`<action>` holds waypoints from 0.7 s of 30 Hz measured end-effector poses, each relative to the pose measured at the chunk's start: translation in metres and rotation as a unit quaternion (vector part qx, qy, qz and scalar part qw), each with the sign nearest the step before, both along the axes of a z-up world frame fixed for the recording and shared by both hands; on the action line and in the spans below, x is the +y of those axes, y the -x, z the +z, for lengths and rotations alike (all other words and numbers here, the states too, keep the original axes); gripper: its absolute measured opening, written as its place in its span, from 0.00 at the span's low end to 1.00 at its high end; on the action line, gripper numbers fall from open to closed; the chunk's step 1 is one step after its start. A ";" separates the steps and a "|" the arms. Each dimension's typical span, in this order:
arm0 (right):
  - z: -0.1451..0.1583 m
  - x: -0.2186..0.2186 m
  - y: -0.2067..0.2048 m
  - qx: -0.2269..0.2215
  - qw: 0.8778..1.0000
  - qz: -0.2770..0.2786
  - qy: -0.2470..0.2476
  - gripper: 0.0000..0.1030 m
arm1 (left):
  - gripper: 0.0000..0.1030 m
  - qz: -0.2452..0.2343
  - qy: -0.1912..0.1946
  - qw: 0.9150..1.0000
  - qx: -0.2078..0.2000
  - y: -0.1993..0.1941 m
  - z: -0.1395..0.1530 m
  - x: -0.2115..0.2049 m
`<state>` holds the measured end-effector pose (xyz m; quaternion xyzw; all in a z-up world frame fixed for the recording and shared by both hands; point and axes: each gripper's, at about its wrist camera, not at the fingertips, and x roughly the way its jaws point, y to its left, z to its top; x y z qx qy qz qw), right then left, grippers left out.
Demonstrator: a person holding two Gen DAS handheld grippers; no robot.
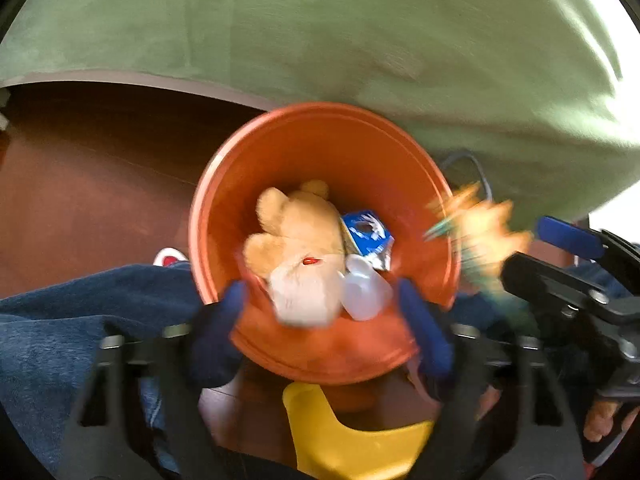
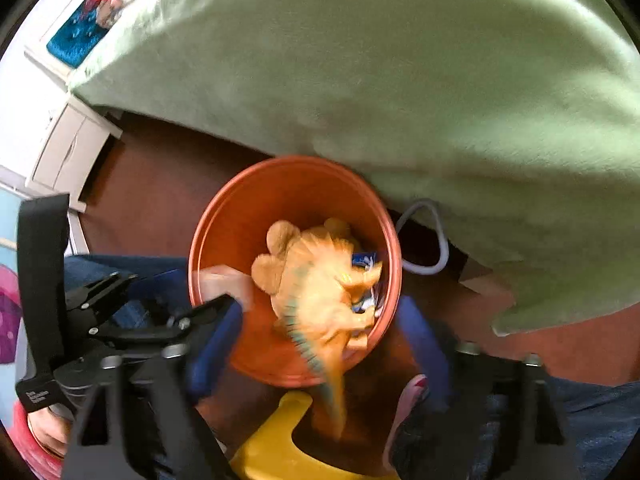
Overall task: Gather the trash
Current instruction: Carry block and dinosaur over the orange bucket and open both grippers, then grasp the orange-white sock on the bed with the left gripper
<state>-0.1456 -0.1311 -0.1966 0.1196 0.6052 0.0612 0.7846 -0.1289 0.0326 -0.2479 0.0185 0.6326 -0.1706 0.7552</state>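
Both grippers, left gripper [image 1: 320, 320] and right gripper [image 2: 320, 340], spread wide, gripping nothing, above round orange plastic bucket [image 1: 256, 168] on dark reddish-brown wood floor [image 1: 92, 184]; green fabric-covered sofa [image 1: 320, 32] beyond.

Place: a home bedroom.
Signs: green bedspread [image 2: 400, 80] over dark wood floor [image 1: 92, 184], white drawer unit [image 2: 68, 148], stuffed teddy bear [image 1: 296, 240].

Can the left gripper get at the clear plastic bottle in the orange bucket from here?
Probably yes: the left gripper, jaws open, hangs right over the orange bucket, and the clear plastic bottle lies uncovered beside the teddy bear.
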 end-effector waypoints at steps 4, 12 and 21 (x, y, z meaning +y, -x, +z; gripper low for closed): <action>0.006 -0.006 0.000 -0.005 1.000 -0.020 -0.007 0.80 | 0.80 0.007 0.001 1.000 -0.008 -0.003 0.006 0.004; 0.009 -0.019 0.005 0.001 0.999 -0.042 -0.021 0.80 | 0.80 0.006 0.000 1.000 -0.008 -0.003 0.007 0.005; 0.012 -0.020 0.006 -0.004 0.999 -0.046 -0.028 0.80 | 0.80 0.009 -0.006 1.000 -0.014 -0.004 0.010 0.007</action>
